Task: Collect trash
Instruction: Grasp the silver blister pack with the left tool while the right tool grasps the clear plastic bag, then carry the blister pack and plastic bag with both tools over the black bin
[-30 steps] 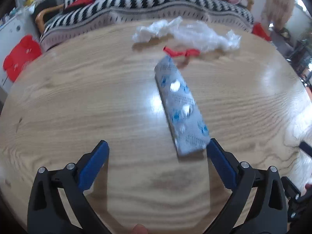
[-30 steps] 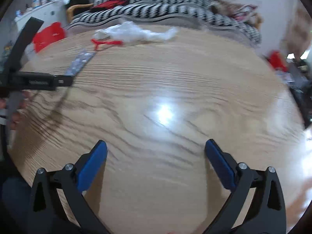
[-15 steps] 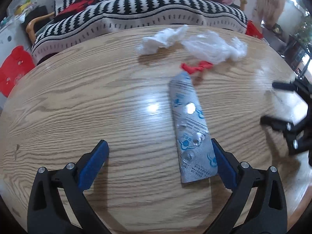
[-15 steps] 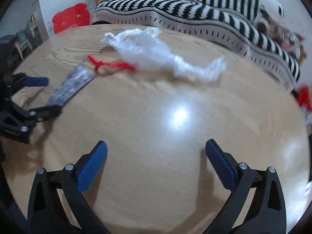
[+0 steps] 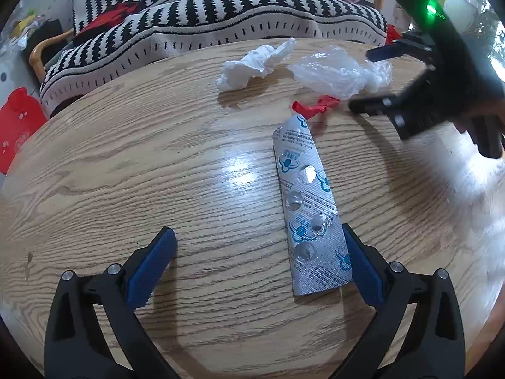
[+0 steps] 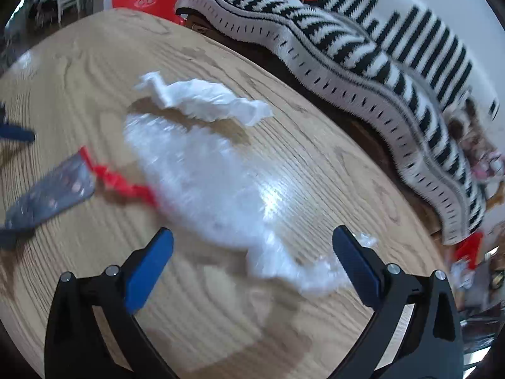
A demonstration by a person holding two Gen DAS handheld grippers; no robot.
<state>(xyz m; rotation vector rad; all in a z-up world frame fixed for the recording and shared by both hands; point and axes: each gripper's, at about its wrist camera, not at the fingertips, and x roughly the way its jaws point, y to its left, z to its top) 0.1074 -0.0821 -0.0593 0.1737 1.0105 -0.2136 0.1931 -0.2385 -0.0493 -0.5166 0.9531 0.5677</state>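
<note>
A silver pill blister pack lies on the wooden table; its near end touches the inside of my left gripper's right finger. The left gripper is open and empty. Beyond it lie a red scrap, a crumpled white tissue and clear crumpled plastic. My right gripper is open, its jaws on either side of the near tail of the clear plastic. It also shows in the left wrist view. The right wrist view shows the tissue, red scrap and blister pack.
A black-and-white striped sofa stands just past the table's far edge. A red plastic stool stands off the table's left side. The table edge curves close on the right in the right wrist view.
My right gripper has swung in over the table toward the clear plastic, which now lies between its jaws. My left gripper has stayed by the blister pack, shifting slightly.
</note>
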